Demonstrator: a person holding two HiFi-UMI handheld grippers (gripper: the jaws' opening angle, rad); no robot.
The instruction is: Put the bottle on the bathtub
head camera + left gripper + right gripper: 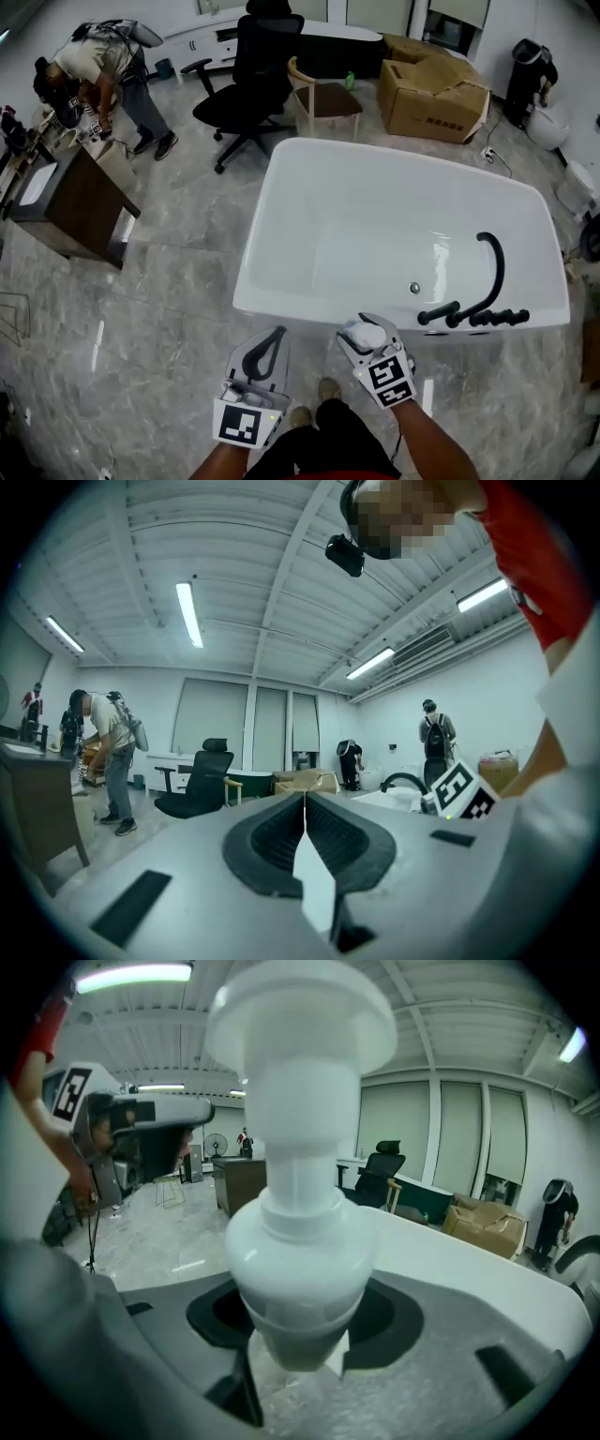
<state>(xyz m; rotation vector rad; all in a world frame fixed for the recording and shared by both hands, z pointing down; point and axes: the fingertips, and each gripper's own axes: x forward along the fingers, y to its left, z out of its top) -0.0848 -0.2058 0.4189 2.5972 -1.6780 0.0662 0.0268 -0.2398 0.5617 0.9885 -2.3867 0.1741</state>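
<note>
A white pump bottle (298, 1194) stands upright between the jaws of my right gripper (298, 1340), which is shut on its body. In the head view the bottle (365, 335) shows as a white top inside the right gripper (367, 339), just in front of the near rim of the white bathtub (281, 300). A black faucet (483, 291) sits on the tub's near right rim. My left gripper (267, 349) hovers over the floor left of the right one, its jaws closed together on nothing (305, 803).
A black office chair (251, 75), a wooden chair (323, 97) and a cardboard box (433, 89) stand beyond the tub. A dark cabinet (70, 202) and a bending person (103, 70) are at the far left. Marble floor surrounds the tub.
</note>
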